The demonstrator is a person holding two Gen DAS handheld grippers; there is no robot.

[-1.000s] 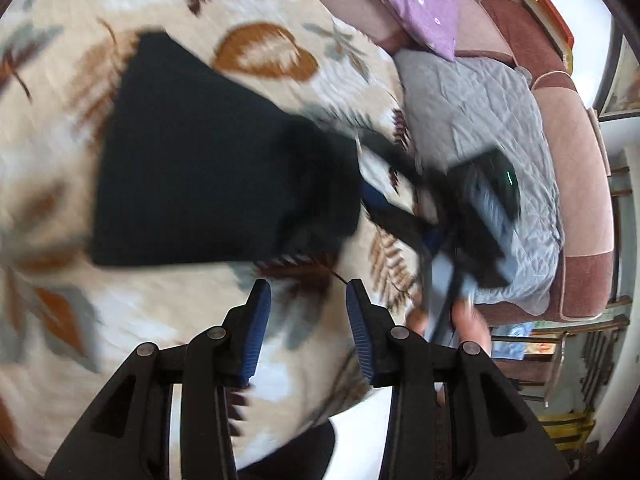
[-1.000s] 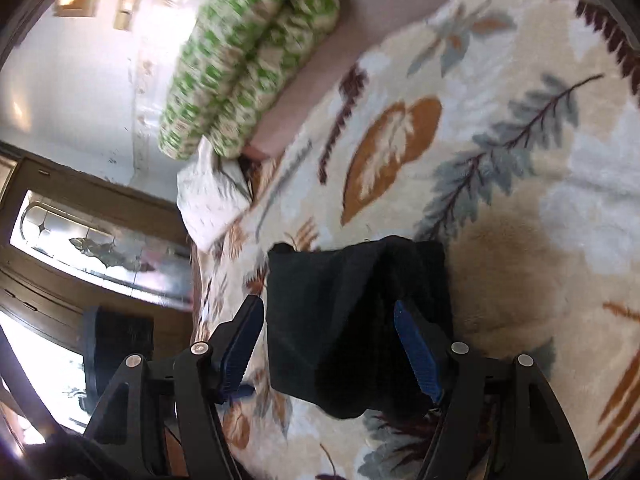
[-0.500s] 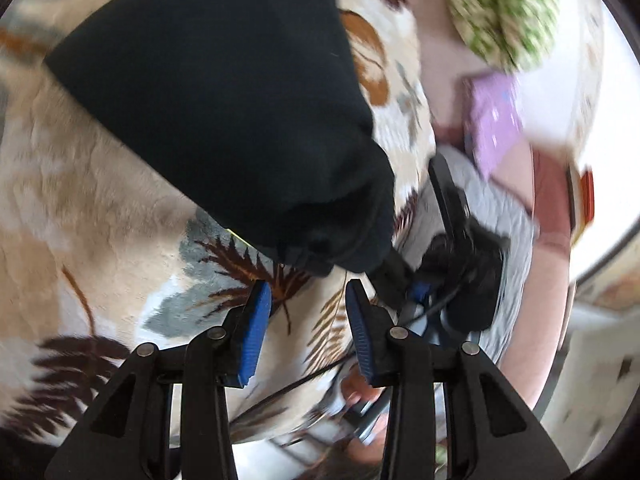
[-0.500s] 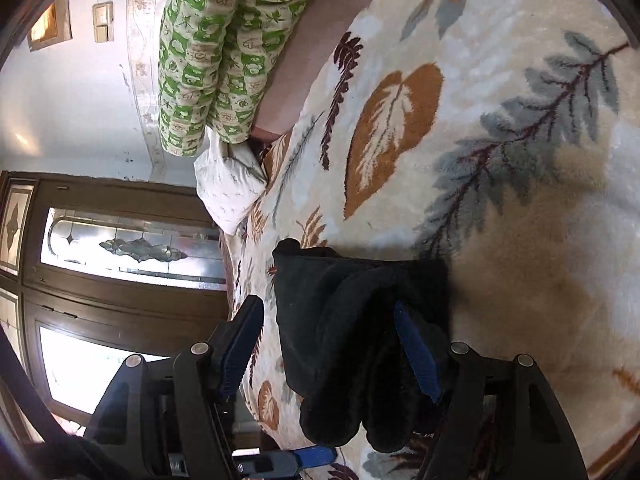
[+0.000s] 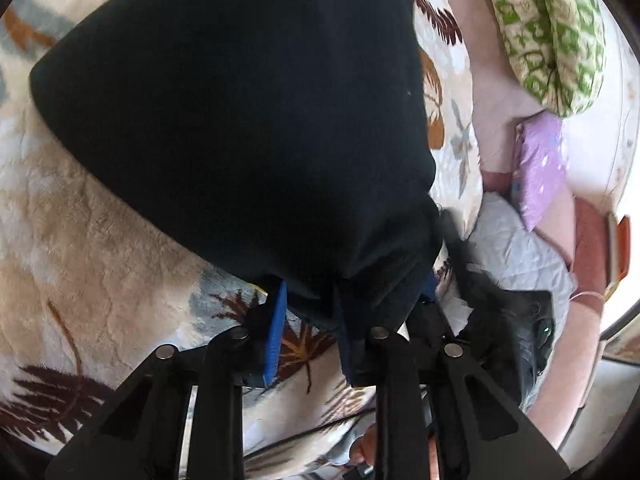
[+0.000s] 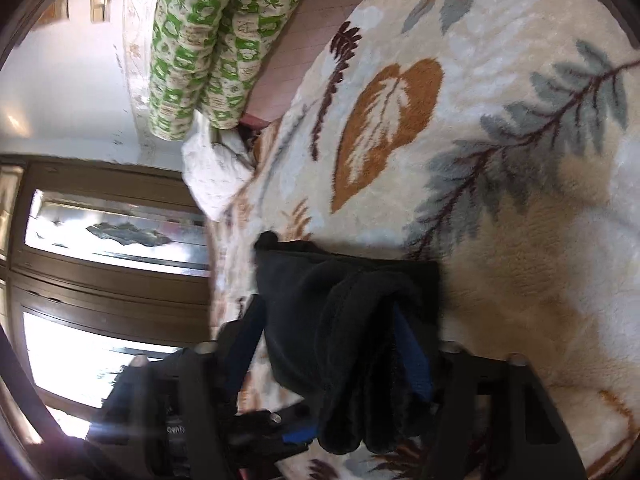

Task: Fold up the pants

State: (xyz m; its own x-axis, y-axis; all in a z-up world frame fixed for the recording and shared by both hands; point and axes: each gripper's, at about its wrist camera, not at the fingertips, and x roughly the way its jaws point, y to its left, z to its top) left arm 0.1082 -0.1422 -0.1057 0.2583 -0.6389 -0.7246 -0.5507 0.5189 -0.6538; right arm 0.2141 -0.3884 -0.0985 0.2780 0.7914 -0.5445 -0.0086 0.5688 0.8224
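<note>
I'm working over a plush cream blanket (image 6: 520, 240) printed with orange, grey and dark brown leaves, spread across the bed. Past its far edge sits a pink sofa back (image 5: 492, 92), with a green-and-white patterned cushion (image 5: 556, 32) lying on it and a small lilac pillow (image 5: 540, 168) just below that. A grey quilted cover (image 5: 516, 256) lies beside the blanket. From my right-hand camera I also see a white cloth bundle (image 6: 212, 168) under the green cushion, and a dark wooden door with glass panes (image 6: 108, 236) letting bright light in.

The black pants (image 5: 248, 120) lie folded on the blanket, filling most of my left view. My left gripper (image 5: 308, 332) has its 2 blue pads apart, and the near hem of the pants hangs over them; I cannot tell whether they actually pinch it. My right gripper (image 6: 332, 348) is spread wide with a thick bunched fold of the pants sitting between its pads, not squeezed.

Compared with half a second ago, the cloth has come closer: then its edge ended just short of my left fingertips, now it drapes over them. On the right, the bundle sits deeper between the fingers and hides more of the right pad.
</note>
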